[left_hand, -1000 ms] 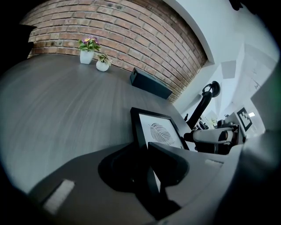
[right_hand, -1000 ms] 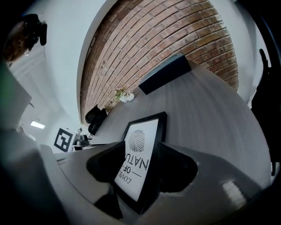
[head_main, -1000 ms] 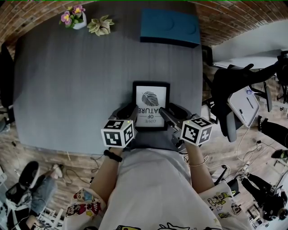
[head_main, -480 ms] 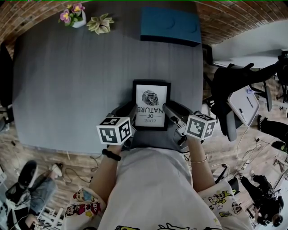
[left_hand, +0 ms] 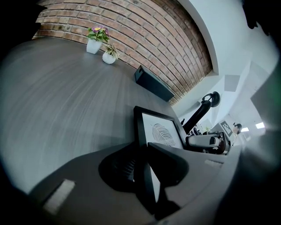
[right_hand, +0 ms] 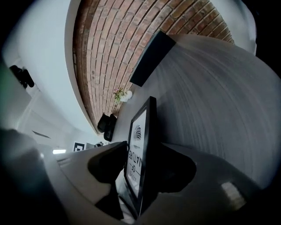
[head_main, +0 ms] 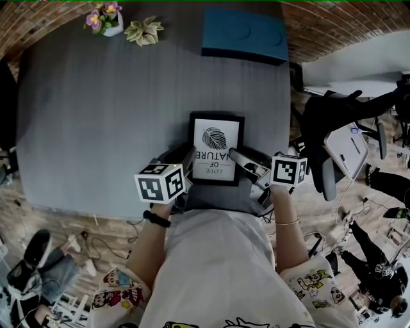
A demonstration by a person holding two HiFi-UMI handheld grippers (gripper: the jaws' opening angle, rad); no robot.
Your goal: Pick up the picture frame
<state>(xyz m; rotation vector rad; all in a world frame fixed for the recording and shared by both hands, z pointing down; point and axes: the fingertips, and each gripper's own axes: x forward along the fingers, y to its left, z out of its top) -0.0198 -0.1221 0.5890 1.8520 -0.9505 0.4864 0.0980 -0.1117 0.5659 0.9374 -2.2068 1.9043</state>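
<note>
Left hand-held gripper reaches in from 7 o'clock, angled down, clamped on the picture frame at its left edge. Right hand-held gripper reaches in from 5 o'clock. Its jaws have just been closing round the right edge and are not yet tight. The frame sits at the surface's 6 o'clock edge, long axis 12–6, print top toward 6. Flower pots at 11 and blue box at 1, well apart.

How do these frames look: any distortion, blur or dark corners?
Head view: fisheye bows the table edges; the picture frame is sharp. Left gripper view: black vignetted corners, dim foreground. Right gripper view: brick wall curves, frame's near end soft.
</note>
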